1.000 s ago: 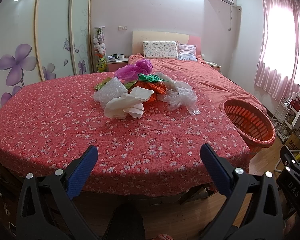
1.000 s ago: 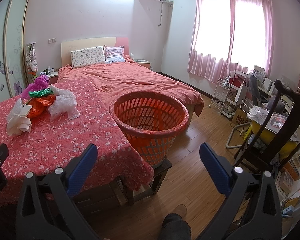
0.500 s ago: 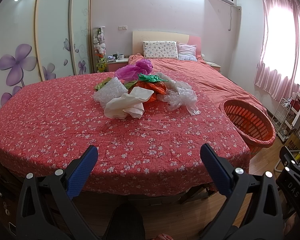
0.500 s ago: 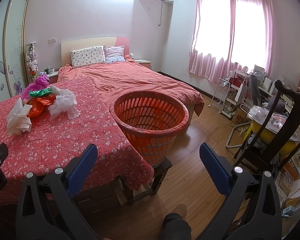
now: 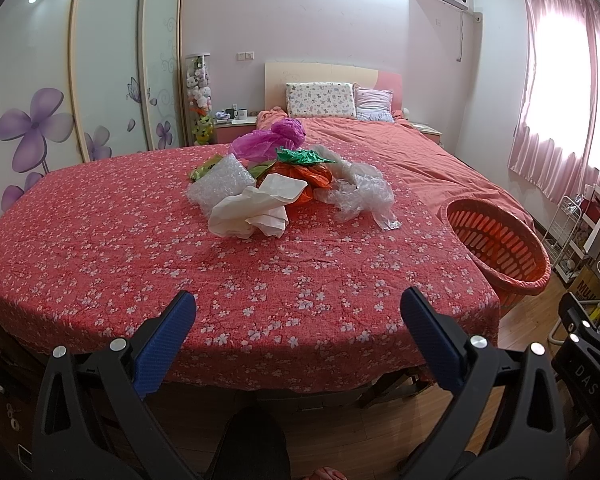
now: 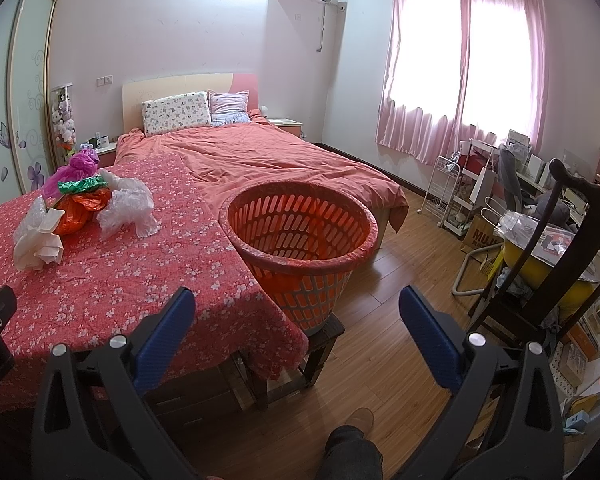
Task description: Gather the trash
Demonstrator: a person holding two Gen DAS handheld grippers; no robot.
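At the bottom of the left wrist view we find the left gripper (image 5: 298, 312) with its blue-padded jaws spread wide and nothing between them, held short of the near edge of the table (image 5: 100, 240). At the bottom of the right wrist view the right gripper (image 6: 296, 312) stands likewise spread and empty, over bare wooden floor (image 6: 380, 340). In our judgement both tools are parked at a ready position, and no pickup has begun.

The table wears a red flowered cloth and fills the lower and middle left wrist view. Its near half is bare.

The trash lies heaped at centre frame in the left wrist view, well apart from both grippers. Nearest in the heap is a crumpled white paper (image 5: 252, 208), touching a sheet of bubble wrap (image 5: 220, 180) to its left. To the right sprawls a clear plastic bag (image 5: 360, 196). Behind these sit an orange bag (image 5: 312, 178), a green foil wrapper (image 5: 300, 156) on top of it, and a purple bag (image 5: 272, 140) farthest back. A yellow-green scrap shows at the heap's left; we cannot identify it.

The orange basket (image 6: 300, 240) stands at centre frame in the right wrist view, raised on a dark stool (image 6: 324, 332) just beside the table's right corner. We judge the stool brings its rim level with the tabletop for short transfers. It appears empty.

Beyond lie a bed (image 6: 260, 160) and a curtained window (image 6: 460, 60), upper right.
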